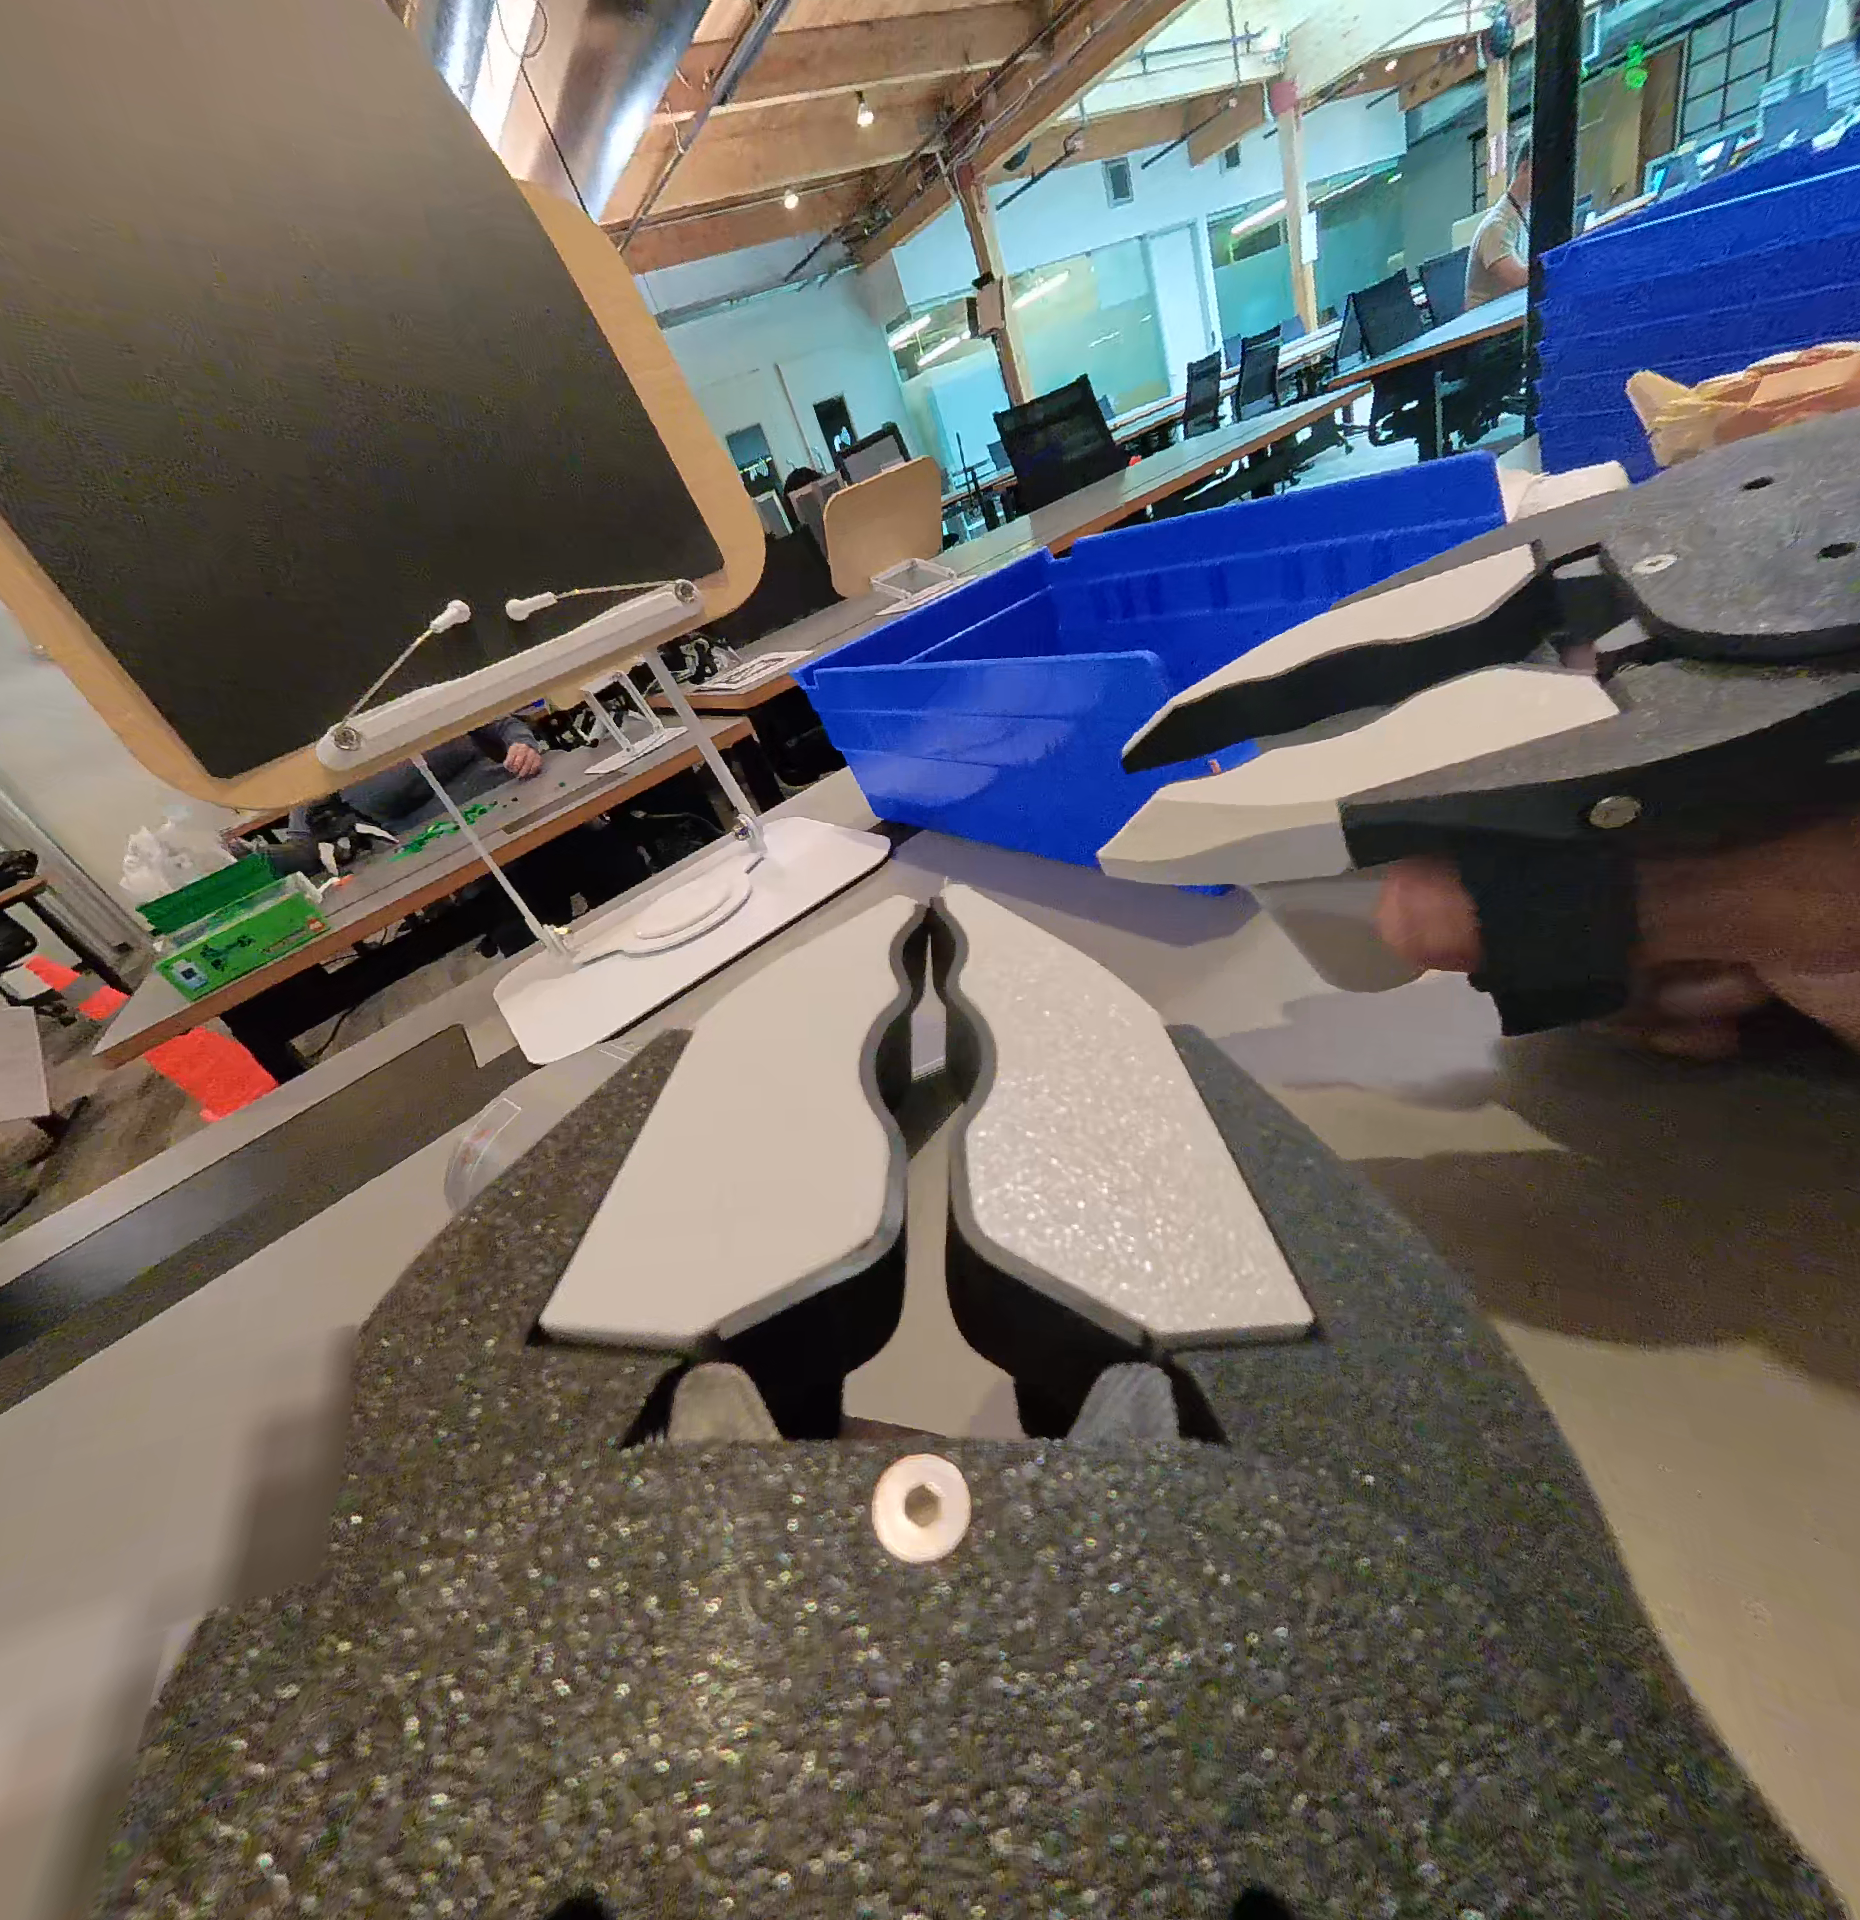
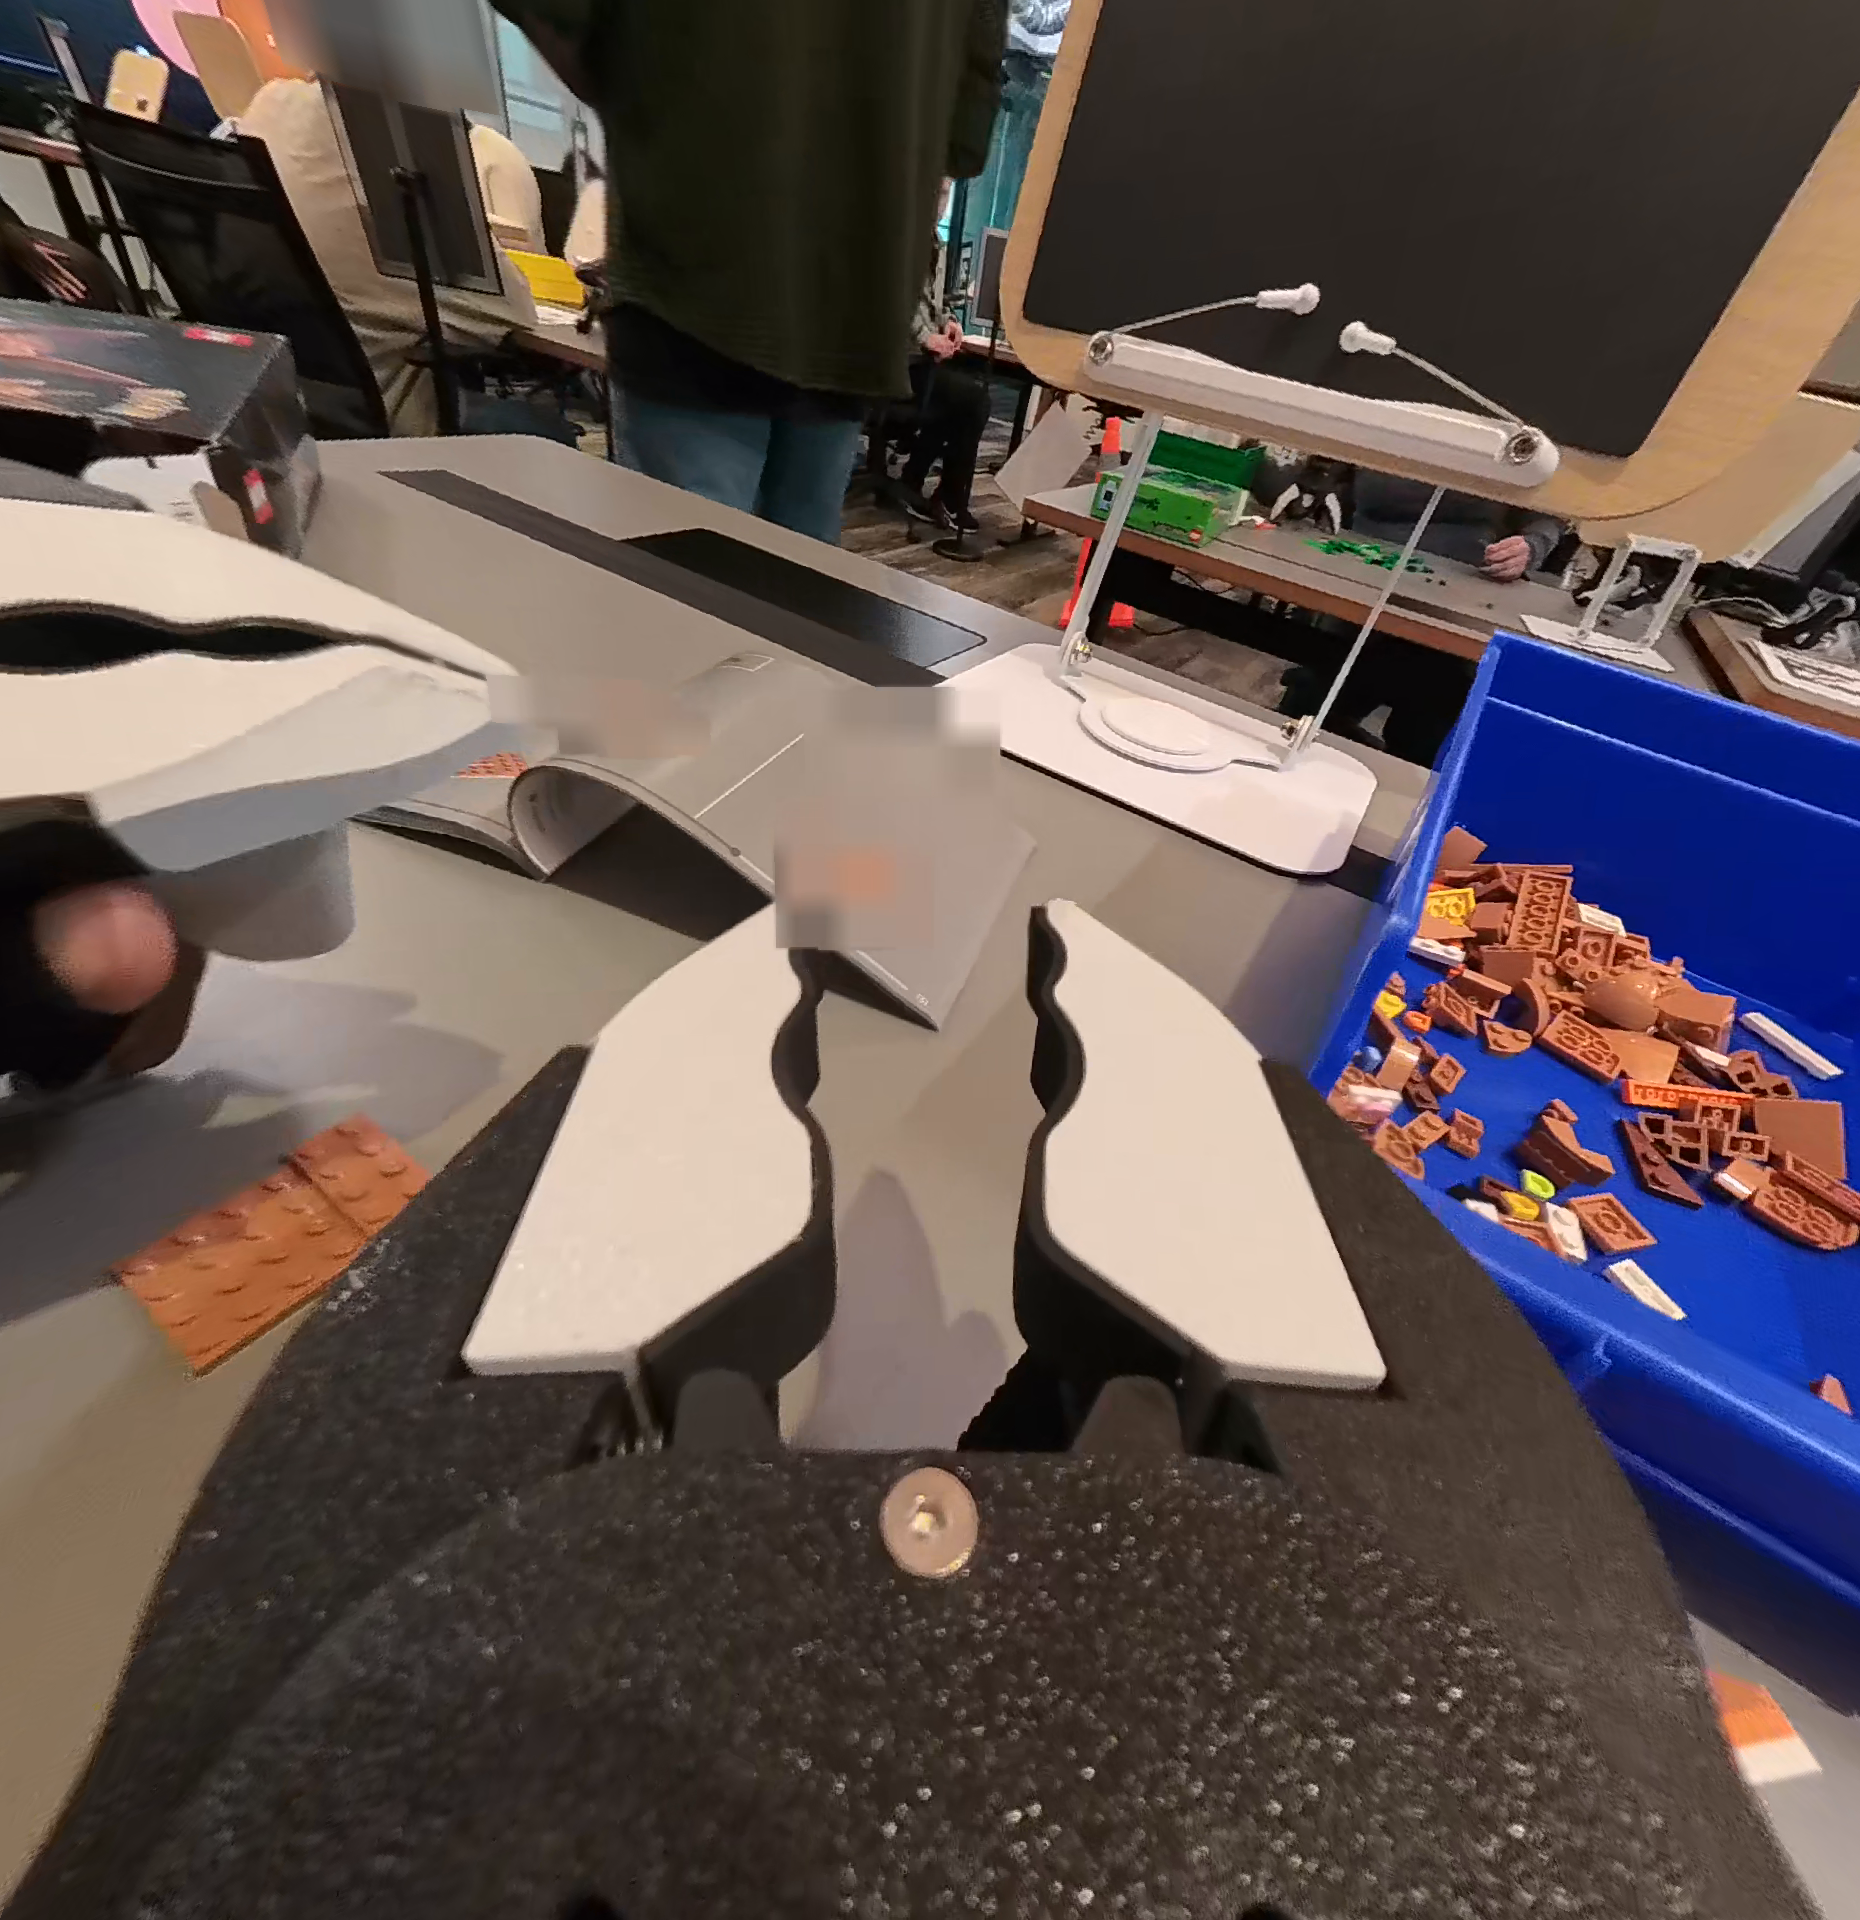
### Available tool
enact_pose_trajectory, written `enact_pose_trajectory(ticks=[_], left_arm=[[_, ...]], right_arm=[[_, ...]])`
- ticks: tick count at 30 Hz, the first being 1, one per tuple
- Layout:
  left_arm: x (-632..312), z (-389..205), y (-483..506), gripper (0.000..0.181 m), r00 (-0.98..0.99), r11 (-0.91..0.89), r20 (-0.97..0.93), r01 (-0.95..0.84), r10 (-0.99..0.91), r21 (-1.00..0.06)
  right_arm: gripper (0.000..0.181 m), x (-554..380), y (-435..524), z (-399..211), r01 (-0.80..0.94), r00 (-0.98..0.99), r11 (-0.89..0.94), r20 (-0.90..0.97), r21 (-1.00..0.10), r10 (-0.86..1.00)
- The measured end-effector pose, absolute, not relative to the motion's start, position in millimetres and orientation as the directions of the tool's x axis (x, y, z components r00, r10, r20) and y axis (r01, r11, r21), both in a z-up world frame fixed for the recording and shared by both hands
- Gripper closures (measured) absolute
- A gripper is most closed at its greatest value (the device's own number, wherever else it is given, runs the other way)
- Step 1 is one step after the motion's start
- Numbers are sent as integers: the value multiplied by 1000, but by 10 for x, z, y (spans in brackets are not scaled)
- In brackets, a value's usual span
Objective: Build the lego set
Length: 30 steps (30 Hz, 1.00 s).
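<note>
Left wrist view: left gripper [image 1: 931, 914] is being held pressed together, nothing between.

Right wrist view: right gripper [image 2: 931, 930] is being held spread, empty; brown lego pieces [image 2: 1591, 1049] are lying in blue bin [image 2: 1653, 748], flat brown plates [image 2: 271, 1236] on table [image 2: 469, 997].

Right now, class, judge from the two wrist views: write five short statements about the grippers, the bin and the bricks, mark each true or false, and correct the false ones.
1. The right gripper is open and holds nothing. True.
2. The left gripper is wide open. False: its fingertips meet, and nothing shows between them.
3. The blue bin holds a pile of loose bricks, mostly brown. True.
4. The brown plate lies inside the blue bin. False: it lies flat on the grey table, under the left gripper.
5. The instruction booklet is shut and stands upright. False: it lies open on the table.
</note>
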<state>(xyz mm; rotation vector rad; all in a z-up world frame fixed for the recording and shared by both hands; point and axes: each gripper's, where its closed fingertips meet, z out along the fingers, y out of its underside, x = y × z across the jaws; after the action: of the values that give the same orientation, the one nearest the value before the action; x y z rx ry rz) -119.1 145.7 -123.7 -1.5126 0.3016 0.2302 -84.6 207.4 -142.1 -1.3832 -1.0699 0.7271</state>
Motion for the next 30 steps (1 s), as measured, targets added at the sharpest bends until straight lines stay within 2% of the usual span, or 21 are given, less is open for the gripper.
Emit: enact_pose_trajectory(ticks=[7,11,17,23,30], left_arm=[[-1286,-1221,1473,181,960,47,-278,-276,-33,-960],[-1403,-1212,1483,179,985,39,-164,-162,-45,-986],[-1564,-1231,1505,178,999,23,-3,-2,-47,-1000],[-1602,-1248,1539,177,999,17,-16,-16,-42,-1000],[-1614,-1279,1563,176,998,5,-41,-41,-45,-999]], right_arm=[[145,-843,1903,-1372,132,305,10,50,-991,951],[145,-820,1824,-1246,92,246,-45,-21,-995,969],[148,-670,1807,-905,29,186,-35,-29,-999,982],[150,-283,2236,-701,33,254,-30,-21,-999,967],[150,159,2844,-916,170,374,-73,-5,-983,927]])
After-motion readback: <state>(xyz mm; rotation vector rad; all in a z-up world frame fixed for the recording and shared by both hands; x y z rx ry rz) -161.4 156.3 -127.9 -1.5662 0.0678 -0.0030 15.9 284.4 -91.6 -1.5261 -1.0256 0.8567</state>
